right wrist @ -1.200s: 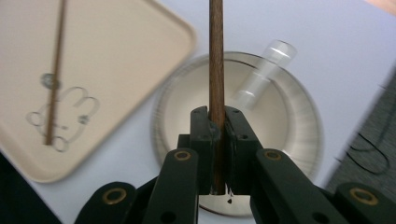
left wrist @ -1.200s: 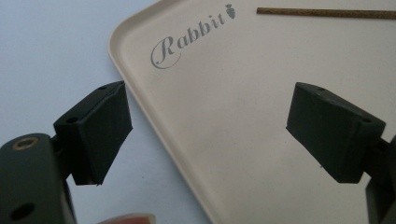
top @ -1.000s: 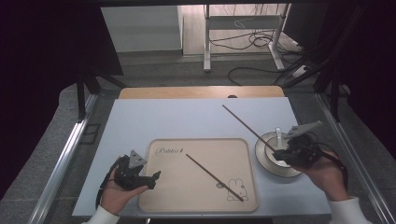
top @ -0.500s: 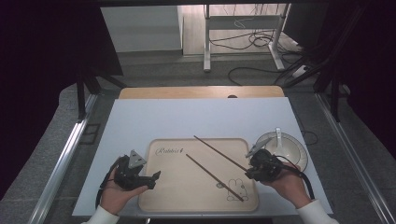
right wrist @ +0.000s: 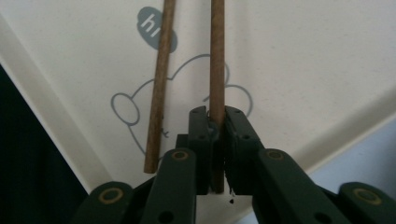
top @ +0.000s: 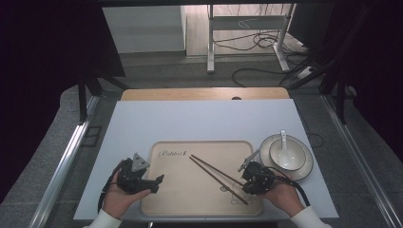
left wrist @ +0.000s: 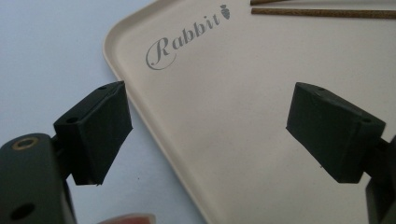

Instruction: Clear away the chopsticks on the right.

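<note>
Chopstick under inspection was a thin, straight, dark wooden rod: judged light and stiff, smooth enough to roll or pivot if pinched loosely, and unlikely to break under ordinary handling. It lay low over the beige tray, beside its mate, a second chopstick that rested free on the tray's printed rabbit drawing. In the high view the two sticks ran roughly parallel, from the tray's middle toward its near right corner.

Right gripper was closed firmly on the first chopstick near its butt end, jaws pressed flat against either side of the rod. A hold so close to the end leaves a long lever ahead of the jaws; the tip would likely swing or droop with any wrist turn. A hold nearer the middle would give better control, in my judgement. The right hand sat at the tray's near right corner, the gripper pointing inward and leftward along the stick.

Left gripper was spread wide with nothing between its jaws, hovering over the tray's left rim near the "Rabbit" lettering. The left hand rested at the near left corner.

A bowl with a spoon stood on a plate just right of the tray, untouched.
</note>
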{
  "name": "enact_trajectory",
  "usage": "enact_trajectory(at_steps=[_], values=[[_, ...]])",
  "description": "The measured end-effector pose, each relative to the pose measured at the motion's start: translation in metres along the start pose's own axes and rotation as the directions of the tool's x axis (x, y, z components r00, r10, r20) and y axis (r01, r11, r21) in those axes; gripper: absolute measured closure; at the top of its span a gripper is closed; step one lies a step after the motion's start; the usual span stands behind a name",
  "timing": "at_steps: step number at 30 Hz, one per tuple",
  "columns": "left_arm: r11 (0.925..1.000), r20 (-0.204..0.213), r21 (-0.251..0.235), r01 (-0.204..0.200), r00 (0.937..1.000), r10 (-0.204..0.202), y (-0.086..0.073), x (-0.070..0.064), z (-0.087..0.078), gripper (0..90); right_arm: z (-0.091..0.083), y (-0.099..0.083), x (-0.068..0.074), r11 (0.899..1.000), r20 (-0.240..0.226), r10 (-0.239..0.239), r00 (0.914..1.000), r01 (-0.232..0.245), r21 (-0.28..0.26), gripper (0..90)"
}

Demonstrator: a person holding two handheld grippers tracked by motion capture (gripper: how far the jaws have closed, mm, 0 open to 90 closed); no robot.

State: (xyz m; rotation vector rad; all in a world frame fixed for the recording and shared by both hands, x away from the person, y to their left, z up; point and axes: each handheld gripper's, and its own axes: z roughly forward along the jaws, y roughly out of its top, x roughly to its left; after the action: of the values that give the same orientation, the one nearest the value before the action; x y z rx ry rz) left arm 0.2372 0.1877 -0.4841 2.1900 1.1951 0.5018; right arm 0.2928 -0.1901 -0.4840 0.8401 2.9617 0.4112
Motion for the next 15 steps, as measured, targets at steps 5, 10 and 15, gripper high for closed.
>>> enact_trajectory(at_steps=[5,10,15], values=[[1.0000,-0.003,0.001,0.002,1.0000,-0.002,0.000,0.000,0.000,14.0,-0.005,0.002,0.003,1.000,-0.020,-0.013,0.9997,0.013,-0.028,68.1],[1.0000,-0.004,-0.004,0.005,1.0000,-0.005,0.000,0.001,0.000,14.0,-0.017,0.018,0.007,0.985,0.009,-0.046,0.9989,0.046,-0.165,49.9],[1.0000,-0.002,-0.005,0.002,1.0000,-0.002,0.001,0.000,0.000,14.0,-0.005,0.064,0.017,0.967,-0.064,-0.100,0.9930,0.082,-0.241,46.5]])
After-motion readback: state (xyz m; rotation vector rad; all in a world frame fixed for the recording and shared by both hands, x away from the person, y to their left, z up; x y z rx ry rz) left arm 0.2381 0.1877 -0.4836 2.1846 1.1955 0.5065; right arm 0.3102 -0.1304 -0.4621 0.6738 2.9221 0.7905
